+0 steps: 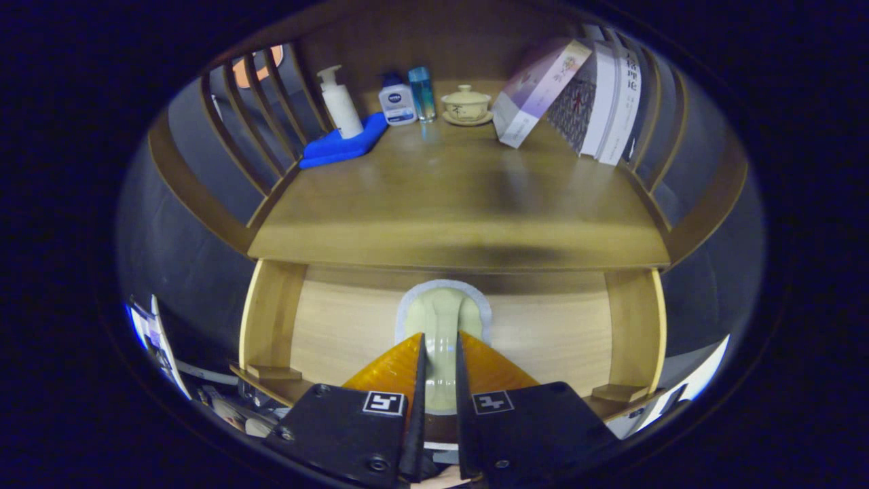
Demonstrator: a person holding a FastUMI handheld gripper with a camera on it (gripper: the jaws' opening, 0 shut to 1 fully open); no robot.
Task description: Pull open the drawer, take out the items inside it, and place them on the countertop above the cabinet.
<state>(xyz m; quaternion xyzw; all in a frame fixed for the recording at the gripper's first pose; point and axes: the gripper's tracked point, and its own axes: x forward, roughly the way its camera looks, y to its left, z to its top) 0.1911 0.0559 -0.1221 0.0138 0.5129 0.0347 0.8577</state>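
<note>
Gripper view: the gripper (440, 353) sits low in front of the wooden cabinet, its fingers (415, 380) nearly together with just a narrow slot left, and the pale green drawer handle (441, 326) runs right down that slot. Both fingers look pressed against its sides, so I'd call it clamped on the handle. The handle is mounted on a light grey backing plate (407, 305) in the middle of the drawer front (339, 333), which is pale wood and sits under the countertop (434, 204) edge, between the two side posts.

Up on the countertop, at about 11 o'clock from the gripper, there's a white pump bottle (341, 105) standing on a blue pad (336, 146). Just right of that is a small lotion bottle with a blue cap (397, 102), then a clear blue bottle (422, 94). At roughly 12 o'clock sits a cream lidded teacup on a saucer (467, 105). Around 1 o'clock a few books (577, 95) lean against the slatted side rail.
</note>
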